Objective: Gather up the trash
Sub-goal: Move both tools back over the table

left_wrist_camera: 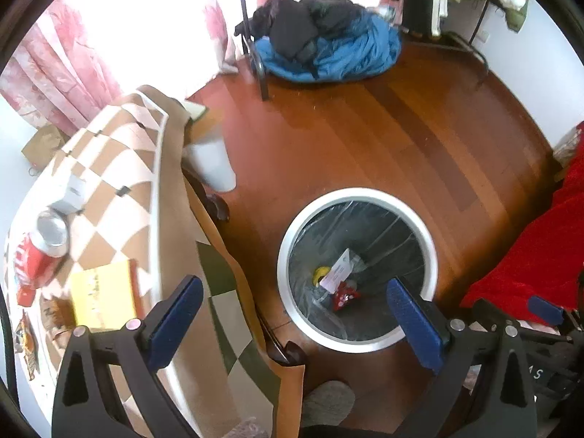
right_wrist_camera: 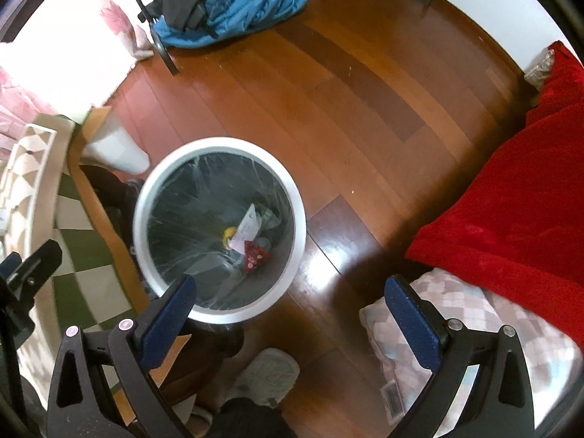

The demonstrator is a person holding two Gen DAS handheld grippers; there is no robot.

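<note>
I am hovering both tongs over the round white-rimmed waste bin lined with clear plastic (left_wrist_camera: 356,341), which is standing on the red-brown wooden floor (left_wrist_camera: 365,138) just right of the counter draped in a brown-and-cream checked cloth (left_wrist_camera: 120,168). The left tongs (left_wrist_camera: 295,314) are spread wide and pinching nothing; the right tongs (right_wrist_camera: 292,314) are likewise spread wide and empty.

What remains to collect is lying to the left of the bin, on the counter, so I am judging the left tongs the nearer pair. The red soft-drink can with a silver top (left_wrist_camera: 40,252) is lying on its side at the counter's left part, its long axis running from near-left to far-right, silver top toward the far side. Between it and the left tongs is sitting a flat yellow rectangular packet (left_wrist_camera: 104,299), and at the near-left edge an orange printed wrapper (left_wrist_camera: 25,343) is showing, partly cut off.

I am counting one bin, one can, one yellow packet and one wrapper. Inside the bin I am counting three clear pieces: a white paper slip (right_wrist_camera: 248,230), a yellow scrap (right_wrist_camera: 230,235) and a red crumpled wrapper (right_wrist_camera: 255,255).
</note>
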